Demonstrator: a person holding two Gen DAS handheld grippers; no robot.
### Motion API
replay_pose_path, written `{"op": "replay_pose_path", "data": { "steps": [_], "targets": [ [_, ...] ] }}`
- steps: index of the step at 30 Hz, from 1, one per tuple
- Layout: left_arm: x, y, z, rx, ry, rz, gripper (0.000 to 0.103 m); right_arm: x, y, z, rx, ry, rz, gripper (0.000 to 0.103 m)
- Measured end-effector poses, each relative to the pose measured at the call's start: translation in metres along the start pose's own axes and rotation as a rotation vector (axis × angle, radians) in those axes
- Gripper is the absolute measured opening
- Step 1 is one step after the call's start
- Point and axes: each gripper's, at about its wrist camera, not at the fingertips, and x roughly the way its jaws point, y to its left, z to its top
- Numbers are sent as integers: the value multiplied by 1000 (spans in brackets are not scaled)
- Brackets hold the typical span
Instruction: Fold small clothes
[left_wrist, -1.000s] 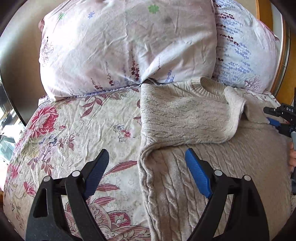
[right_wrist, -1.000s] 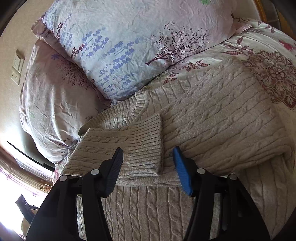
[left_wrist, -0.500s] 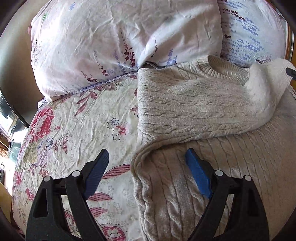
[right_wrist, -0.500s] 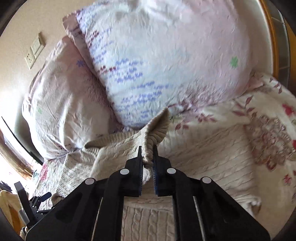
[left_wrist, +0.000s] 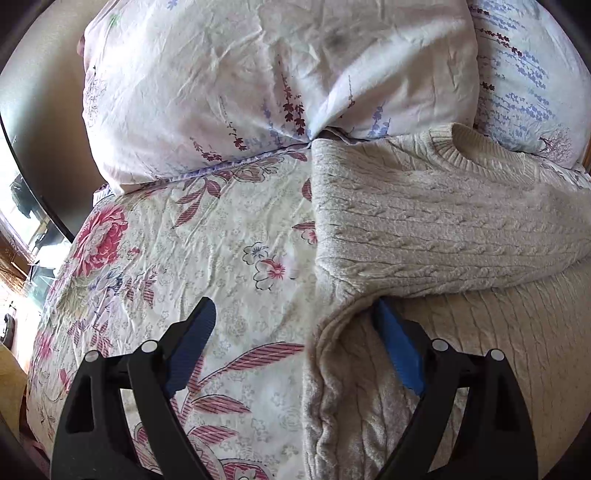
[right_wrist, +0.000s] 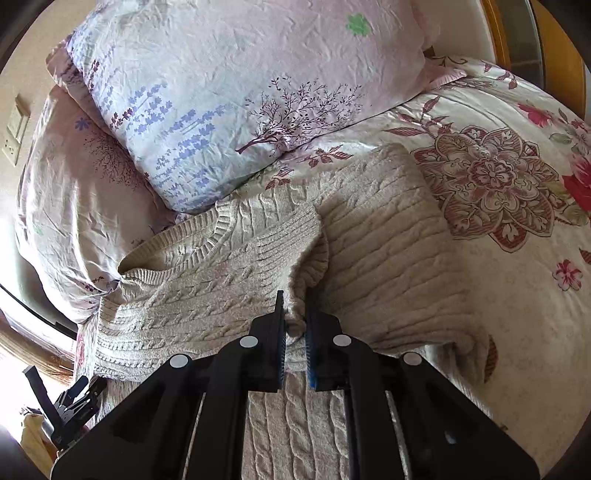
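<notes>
Left wrist view: left tool (left_wrist: 295, 325) standing wide open, gripping nothing, hovering low over the bed. Lying ahead of it and to its right, a cream cable-knit sweater (left_wrist: 424, 229), one sleeve (left_wrist: 454, 243) folded across the chest, ribbed collar (left_wrist: 469, 147) at the far end against the pillows. Left blue pad (left_wrist: 195, 343) hanging over the floral bedspread (left_wrist: 207, 236); right blue pad (left_wrist: 395, 347) tucked just under the fold where the sleeve meets the body, seemingly touching knit. Beyond the tool, pink floral pillow (left_wrist: 258, 74) resting on the bedspread, lavender-print pillow (left_wrist: 524, 81) further right. Right wrist view: right tool (right_wrist: 295, 332) pinched nearly closed on a bunch of the sleeve's ribbed cuff (right_wrist: 291, 240), the knit squeezed between both pads directly ahead of the tool. Sweater body (right_wrist: 388, 251) spreading ahead and to the right, more knit passing beneath the tool. Lavender-print pillow (right_wrist: 240, 92) lying beyond the collar (right_wrist: 177, 240), second pillow (right_wrist: 81, 184) to the left, floral bedspread (right_wrist: 517, 221) on the right. Left tool (right_wrist: 75, 400) showing at the far lower left edge, too small for its opening to be told from here.
</notes>
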Motion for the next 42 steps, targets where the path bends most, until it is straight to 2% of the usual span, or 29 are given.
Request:
{"op": "replay_pose_path", "data": {
  "steps": [3, 7, 9, 11, 15, 18, 22, 26, 28, 30, 31, 33, 34, 36, 39, 42],
  "targets": [
    [5, 11, -1, -52, 9, 27, 87, -1, -1, -3, 2, 5, 2, 9],
    [7, 28, -7, -99, 48, -56, 87, 4, -5, -1, 9, 32, 13, 10],
    [-4, 35, -13, -80, 36, -102, 88, -1, -10, 2, 41, 43, 46, 20],
    [-18, 49, -17, -95, 13, -179, 90, -6, -14, 6, 60, 37, 71, 42],
    [-37, 76, -6, -215, -58, -300, 92, -6, -12, 18, 34, 16, 45, 45],
    [-19, 74, 20, -282, -33, -366, 91, 5, -6, 25, -1, 28, 11, 45],
    [21, 40, 50, -244, 46, -414, 74, 12, -3, 28, -30, 26, -17, 45],
    [55, 10, 70, -182, 110, -367, 52, 12, -5, 28, -35, 18, -8, 45],
    [67, 3, 76, -175, 125, -352, 47, 13, -5, 28, -42, 15, -6, 44],
    [70, -1, 81, -166, 105, -338, 42, 15, -2, 28, -64, 9, -16, 31],
    [71, -3, 83, -160, 103, -345, 33, 18, 0, 27, -82, 16, -18, 17],
    [71, -5, 84, -162, 97, -369, 20, 20, 4, 25, -107, 24, -6, 11],
    [70, -5, 85, -158, 89, -375, 10, 19, 7, 25, -118, 13, -1, 9],
    [64, 1, 84, -159, 65, -384, 8, 12, 11, 27, -122, -24, 24, 9],
    [59, 18, 83, -215, 22, -395, 8, -2, 14, 30, -113, -91, 65, 8],
    [68, 31, 78, -287, 35, -424, 8, 3, 14, 28, -123, -91, 3, 7]
  ]
}}
